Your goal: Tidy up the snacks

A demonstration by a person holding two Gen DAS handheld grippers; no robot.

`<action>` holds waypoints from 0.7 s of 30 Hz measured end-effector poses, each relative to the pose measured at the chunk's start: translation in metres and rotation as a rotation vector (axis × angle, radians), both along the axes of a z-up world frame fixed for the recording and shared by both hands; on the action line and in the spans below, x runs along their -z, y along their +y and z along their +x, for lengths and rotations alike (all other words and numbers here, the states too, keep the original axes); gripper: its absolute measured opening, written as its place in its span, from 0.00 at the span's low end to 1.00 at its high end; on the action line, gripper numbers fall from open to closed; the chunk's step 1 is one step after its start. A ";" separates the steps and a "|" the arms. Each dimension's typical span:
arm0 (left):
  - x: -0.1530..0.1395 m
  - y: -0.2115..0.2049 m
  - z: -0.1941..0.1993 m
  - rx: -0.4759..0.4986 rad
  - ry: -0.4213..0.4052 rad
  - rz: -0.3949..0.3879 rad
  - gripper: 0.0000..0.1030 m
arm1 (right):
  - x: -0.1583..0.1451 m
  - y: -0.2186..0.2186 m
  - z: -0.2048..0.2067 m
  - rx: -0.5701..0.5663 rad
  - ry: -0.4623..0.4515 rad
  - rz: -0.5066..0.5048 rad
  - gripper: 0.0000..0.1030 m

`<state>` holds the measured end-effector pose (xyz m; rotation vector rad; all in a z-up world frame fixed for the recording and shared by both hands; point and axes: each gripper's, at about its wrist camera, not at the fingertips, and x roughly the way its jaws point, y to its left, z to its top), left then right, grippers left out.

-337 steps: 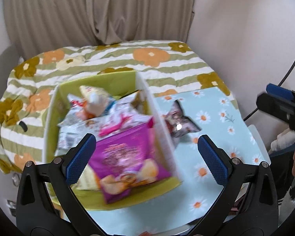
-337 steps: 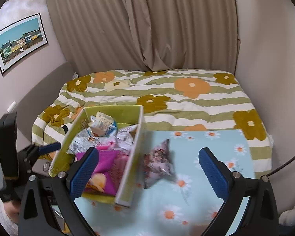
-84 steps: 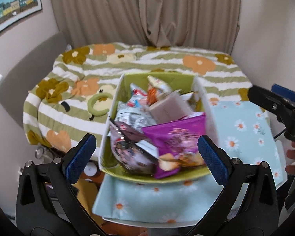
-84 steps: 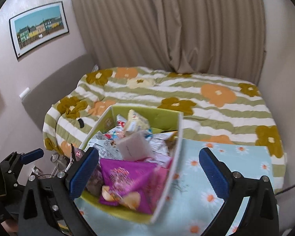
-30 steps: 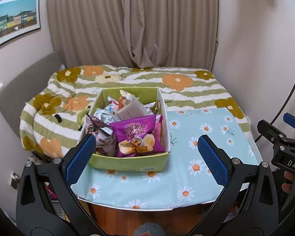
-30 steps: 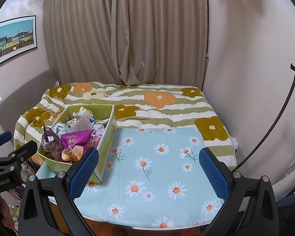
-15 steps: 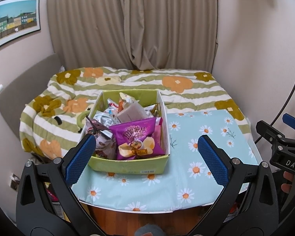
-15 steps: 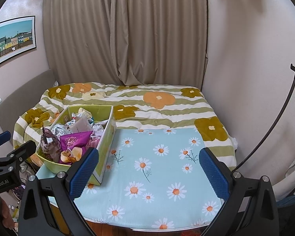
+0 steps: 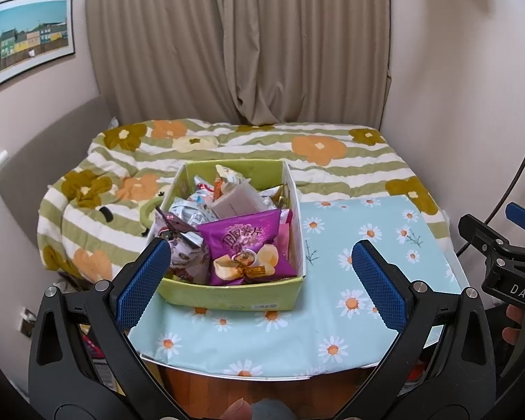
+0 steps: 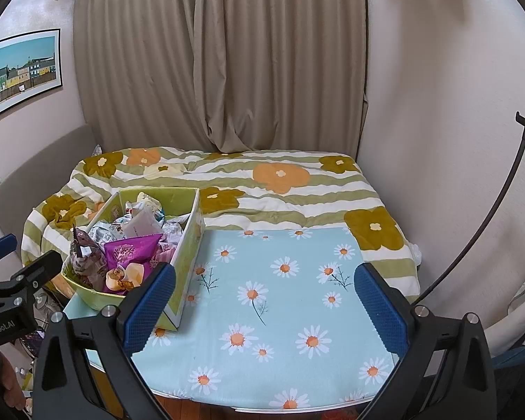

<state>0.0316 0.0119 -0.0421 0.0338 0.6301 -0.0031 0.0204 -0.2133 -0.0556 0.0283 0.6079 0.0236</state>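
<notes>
A green cardboard box [image 9: 227,294] [image 10: 187,245] sits on the left part of the daisy-print table [image 9: 360,318] [image 10: 280,301], filled with several snack packets. A purple chip bag [image 9: 246,245] [image 10: 129,252] lies on top at the front, with a dark maroon packet [image 9: 182,241] [image 10: 84,252] to its left. My left gripper [image 9: 260,283] hangs open in front of the box, well short of it. My right gripper [image 10: 266,308] is open over the bare right part of the table, holding nothing.
A bed with a striped floral quilt [image 9: 248,150] [image 10: 280,189] lies right behind the table. Curtains [image 10: 224,59] and walls close the back and right. A thin black rod [image 10: 486,220] leans at the right wall. A framed picture [image 9: 31,38] hangs at the left.
The dark maroon packet that lay on the cloth beside the box now sits inside it. Both grippers have pulled back from close over the box; in the last second they barely moved.
</notes>
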 end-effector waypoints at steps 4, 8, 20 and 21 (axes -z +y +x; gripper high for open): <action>0.000 0.002 0.001 -0.005 0.005 -0.009 0.99 | 0.001 0.001 0.000 0.002 0.001 0.000 0.99; 0.001 0.003 0.002 -0.009 0.013 -0.012 0.99 | 0.000 0.000 0.000 0.001 0.001 0.000 0.99; 0.001 0.007 0.003 -0.016 -0.002 -0.015 0.99 | 0.001 -0.001 0.001 0.004 0.004 0.002 0.99; 0.001 0.007 0.003 -0.018 0.000 -0.012 0.99 | 0.001 -0.001 0.001 0.004 0.005 0.002 0.99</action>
